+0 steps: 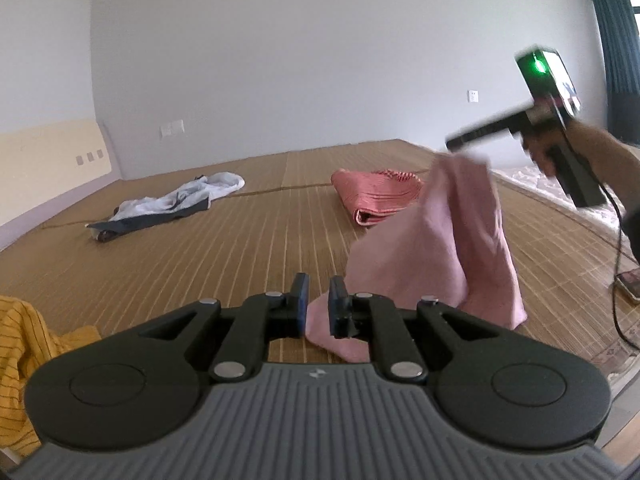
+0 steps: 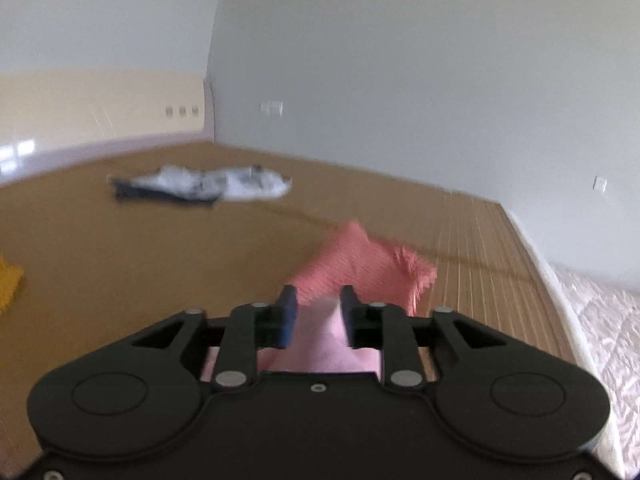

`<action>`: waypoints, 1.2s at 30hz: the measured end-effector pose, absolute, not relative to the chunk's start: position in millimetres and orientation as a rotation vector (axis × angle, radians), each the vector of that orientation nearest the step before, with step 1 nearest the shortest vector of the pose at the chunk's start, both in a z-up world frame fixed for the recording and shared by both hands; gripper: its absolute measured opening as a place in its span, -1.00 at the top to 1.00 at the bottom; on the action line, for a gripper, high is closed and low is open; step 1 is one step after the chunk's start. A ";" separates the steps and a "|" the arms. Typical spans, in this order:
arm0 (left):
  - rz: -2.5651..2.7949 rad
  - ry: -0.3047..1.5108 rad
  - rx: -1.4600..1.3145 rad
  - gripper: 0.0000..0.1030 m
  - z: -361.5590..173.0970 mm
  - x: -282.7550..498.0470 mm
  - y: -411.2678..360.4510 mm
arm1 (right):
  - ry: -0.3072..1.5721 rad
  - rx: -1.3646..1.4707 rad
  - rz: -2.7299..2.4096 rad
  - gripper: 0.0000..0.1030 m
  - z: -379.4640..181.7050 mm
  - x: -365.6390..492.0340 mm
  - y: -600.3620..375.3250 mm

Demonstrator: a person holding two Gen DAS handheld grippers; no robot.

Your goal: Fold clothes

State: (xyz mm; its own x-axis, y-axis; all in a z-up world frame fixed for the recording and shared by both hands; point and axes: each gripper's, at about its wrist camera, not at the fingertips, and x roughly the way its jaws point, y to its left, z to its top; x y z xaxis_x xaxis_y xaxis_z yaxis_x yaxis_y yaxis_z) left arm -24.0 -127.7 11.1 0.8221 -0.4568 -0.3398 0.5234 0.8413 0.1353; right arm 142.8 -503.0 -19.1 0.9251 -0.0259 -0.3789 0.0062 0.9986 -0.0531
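The pink garment (image 1: 448,256) hangs lifted at about 2 o'clock in the left wrist view, its top corner pinched by the right gripper (image 1: 460,148), which a hand (image 1: 560,148) holds raised above the bamboo mat (image 1: 240,240); in the right wrist view pale pink cloth sits between the blue-padded fingers (image 2: 289,316), so that gripper is clamped on the garment. The left gripper (image 1: 319,308) has a low corner of the same cloth lying between its fingers, but a gap shows there and I cannot tell whether it bites or merely brackets the fabric. The step in hand looks like raising and spreading the piece before laying it flat. To do it well, the left side likely needs a firm grip on its corner first, then both grippers should draw apart until the top edge is taut, and lower it onto bare mat at 12 o'clock, short of the folded red striped cloth (image 1: 376,196) and well clear of the white-and-dark garment (image 1: 168,204) at 10 o'clock and the yellow striped garment (image 1: 24,344) at 8 o'clock.
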 end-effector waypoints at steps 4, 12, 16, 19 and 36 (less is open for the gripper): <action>-0.540 0.329 0.240 0.60 5.2 -19.8 -135.2 | 0.466 -0.025 0.099 -0.12 -53.1 118.6 -494.6; -0.629 0.380 0.314 0.15 -17.2 -9.1 -177.8 | 0.653 -0.307 0.287 -0.35 -127.7 82.3 -421.5; -0.655 0.389 0.340 0.15 -26.0 -13.5 -192.1 | 0.682 -0.424 0.191 0.65 -145.1 82.4 -418.4; -0.653 0.395 0.357 0.14 -30.0 -11.9 -196.7 | 0.613 -0.202 0.199 0.83 -121.2 73.5 -446.3; -0.707 0.367 0.424 -0.10 -49.0 -6.3 -240.1 | 0.224 0.337 0.330 0.83 -17.3 20.6 -548.9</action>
